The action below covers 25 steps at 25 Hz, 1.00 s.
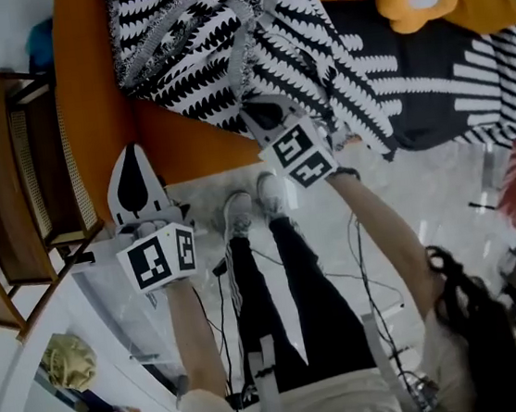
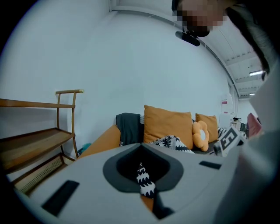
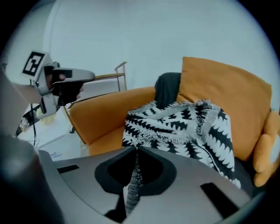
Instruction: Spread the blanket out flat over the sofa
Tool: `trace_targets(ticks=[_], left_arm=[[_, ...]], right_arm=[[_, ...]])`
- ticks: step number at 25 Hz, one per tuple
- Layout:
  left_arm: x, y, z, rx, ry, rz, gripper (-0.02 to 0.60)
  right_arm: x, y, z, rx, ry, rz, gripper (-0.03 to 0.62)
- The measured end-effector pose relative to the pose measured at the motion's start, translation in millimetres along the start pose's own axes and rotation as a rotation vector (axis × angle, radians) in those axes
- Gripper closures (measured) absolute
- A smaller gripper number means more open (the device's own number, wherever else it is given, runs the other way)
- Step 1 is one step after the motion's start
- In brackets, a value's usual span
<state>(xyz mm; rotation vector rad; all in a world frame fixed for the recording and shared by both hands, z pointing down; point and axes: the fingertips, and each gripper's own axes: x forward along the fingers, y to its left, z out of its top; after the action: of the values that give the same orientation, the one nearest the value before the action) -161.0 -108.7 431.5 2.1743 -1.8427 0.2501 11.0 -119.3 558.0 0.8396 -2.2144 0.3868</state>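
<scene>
Only the right hand-held gripper (image 1: 264, 116) of two pinches the blanket (image 1: 219, 37).

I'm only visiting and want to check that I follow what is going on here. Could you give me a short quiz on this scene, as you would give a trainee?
1. Which thing is the right gripper shut on? A) the black-and-white blanket B) a book C) nothing
2. True or false: the blanket already lies flat over the orange sofa.
3. What piece of furniture stands beside the sofa, on the person's left?
Key: 1 A. 2 False: much of it is bunched up. 3 A wooden shelf.
</scene>
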Motion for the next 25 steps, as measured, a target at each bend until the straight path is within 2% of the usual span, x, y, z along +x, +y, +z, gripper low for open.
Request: trace_targets(ticks=[3, 6, 9, 11, 14, 16, 17, 18, 19, 20, 22, 25], left_arm=[[-15.6, -0.8, 2.2, 0.011, -0.01, -0.021, 0.591], [-27.7, -0.4, -3.2, 0.022, -0.006, -0.037, 0.591], [-38.2, -0.4, -15.9, 0.035, 0.025, -0.056, 0.591], [-41.8, -3.8, -29.3, 0.06, 0.076, -0.077, 0.591], [-41.7, -24.9, -52.5, 0.14, 0.162, -0.126, 0.588], [-30.5, -48.2, -55.8, 0.187, 0.169, -0.17, 0.585], [-21.5, -61.3, -56.2, 0.195, 0.168, -0.196, 0.549], [-12.3, -74.8, -58.3, 0.192, 0.173, -0.221, 0.475], [-3.2, -87.9, -62.5, 0.184, 0.183, -0.244, 0.456], [6.0, -100.5, -68.4, 0.182, 0.198, -0.266, 0.453], [22.1, -126.8, -86.1, 0.212, 0.242, -0.306, 0.451], [44.5, -172.0, -121.1, 0.282, 0.319, -0.353, 0.451]], right_arm=[[-13.7, 64.3, -9.4, -0.109, -0.006, 0.088, 0.579], [-19.3, 129.8, -44.1, -0.279, 0.053, 0.171, 0.58], [-13.0, 165.3, -93.3, -0.358, 0.126, 0.173, 0.58], [-3.9, 166.9, -111.4, -0.327, 0.15, 0.134, 0.58], [5.3, 171.7, -118.9, -0.232, 0.165, 0.102, 0.579], [8.5, 175.2, -120.0, -0.195, 0.156, 0.086, 0.579], [6.8, 175.8, -120.4, -0.181, 0.147, 0.087, 0.579], [1.6, 177.0, -122.6, -0.163, 0.14, 0.097, 0.577], [-6.2, 177.3, -126.8, -0.139, 0.134, 0.112, 0.553], [-15.1, 174.9, -132.6, -0.112, 0.13, 0.124, 0.49], [-35.2, 157.8, -147.3, -0.058, 0.121, 0.115, 0.476], [-68.2, 100.4, -170.0, 0.015, 0.107, 0.011, 0.476]])
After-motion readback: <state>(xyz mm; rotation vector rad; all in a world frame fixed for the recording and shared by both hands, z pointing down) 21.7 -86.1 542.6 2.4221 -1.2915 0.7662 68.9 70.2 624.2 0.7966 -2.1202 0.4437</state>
